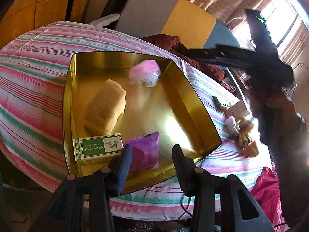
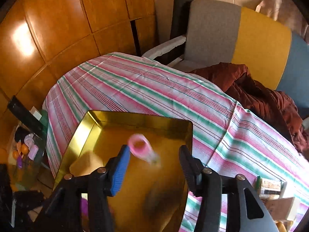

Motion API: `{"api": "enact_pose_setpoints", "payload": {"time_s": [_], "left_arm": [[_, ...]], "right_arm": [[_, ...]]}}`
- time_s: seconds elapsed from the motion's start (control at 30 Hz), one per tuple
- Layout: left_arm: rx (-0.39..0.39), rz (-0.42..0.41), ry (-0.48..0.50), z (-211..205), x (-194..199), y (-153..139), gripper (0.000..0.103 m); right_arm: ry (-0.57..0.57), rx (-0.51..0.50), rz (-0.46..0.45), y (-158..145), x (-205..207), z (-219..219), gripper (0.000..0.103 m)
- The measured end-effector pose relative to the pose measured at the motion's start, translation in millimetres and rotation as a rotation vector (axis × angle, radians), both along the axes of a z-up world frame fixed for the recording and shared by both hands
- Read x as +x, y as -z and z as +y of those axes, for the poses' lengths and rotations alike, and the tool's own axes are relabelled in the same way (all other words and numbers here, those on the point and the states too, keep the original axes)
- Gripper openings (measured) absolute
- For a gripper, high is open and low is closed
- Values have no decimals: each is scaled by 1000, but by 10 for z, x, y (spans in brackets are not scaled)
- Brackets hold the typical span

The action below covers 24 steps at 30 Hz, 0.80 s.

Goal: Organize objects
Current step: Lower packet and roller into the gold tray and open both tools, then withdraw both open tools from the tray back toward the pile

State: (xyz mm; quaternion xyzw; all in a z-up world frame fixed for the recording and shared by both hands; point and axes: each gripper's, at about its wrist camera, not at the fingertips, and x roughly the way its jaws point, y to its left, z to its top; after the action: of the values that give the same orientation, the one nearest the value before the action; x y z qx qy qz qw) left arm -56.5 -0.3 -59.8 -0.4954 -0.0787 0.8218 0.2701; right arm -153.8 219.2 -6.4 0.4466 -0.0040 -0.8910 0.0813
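Wooden panelling [image 2: 58,29] backs the scene, and a chair with grey, yellow and blue back panels [image 2: 241,32] stands beyond a tabletop draped in a pink, green and white striped cloth [image 2: 144,89]. A dark red garment [image 2: 260,96] lies bunched at the cloth's far edge.

On the cloth sits a shallow gold tray [image 1: 185,89]. Inside it, in the left wrist view, are a tan sponge-like block [image 1: 104,108], a green and white box [image 1: 98,147] at the near left corner, a purple packet [image 1: 144,150] beside the box, and a blurred pink wrapped item [image 1: 144,72] near the far wall.

The left claw [image 1: 152,152] stands open over the tray's near edge; the purple packet lies between its fingers and just past them, with no pad pressing on it.

The right claw [image 2: 154,154] is open too, over the tray. The pink item [image 2: 142,147] appears blurred between its fingers, close to the blue-padded left finger [image 2: 119,170] and apart from the right one; whether it touches the blue pad cannot be told.

A few small things [image 1: 237,127] lie on the cloth right of the tray, too blurred to name.
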Motion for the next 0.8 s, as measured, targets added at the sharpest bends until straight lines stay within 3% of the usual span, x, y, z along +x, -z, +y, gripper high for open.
{"api": "enact_pose_setpoints", "payload": {"time_s": [0.2, 0.33, 0.8], "left_arm": [[-22, 41, -30, -30, 31, -98, 43], [-46, 90, -69, -51, 53, -229, 43], [-242, 253, -215, -39, 220, -492, 43]], "right_arm": [[-12, 41, 9, 87, 412, -99, 78], [-9, 32, 10, 186, 681, -190, 82], [33, 27, 72, 346, 1261, -409, 92]]}}
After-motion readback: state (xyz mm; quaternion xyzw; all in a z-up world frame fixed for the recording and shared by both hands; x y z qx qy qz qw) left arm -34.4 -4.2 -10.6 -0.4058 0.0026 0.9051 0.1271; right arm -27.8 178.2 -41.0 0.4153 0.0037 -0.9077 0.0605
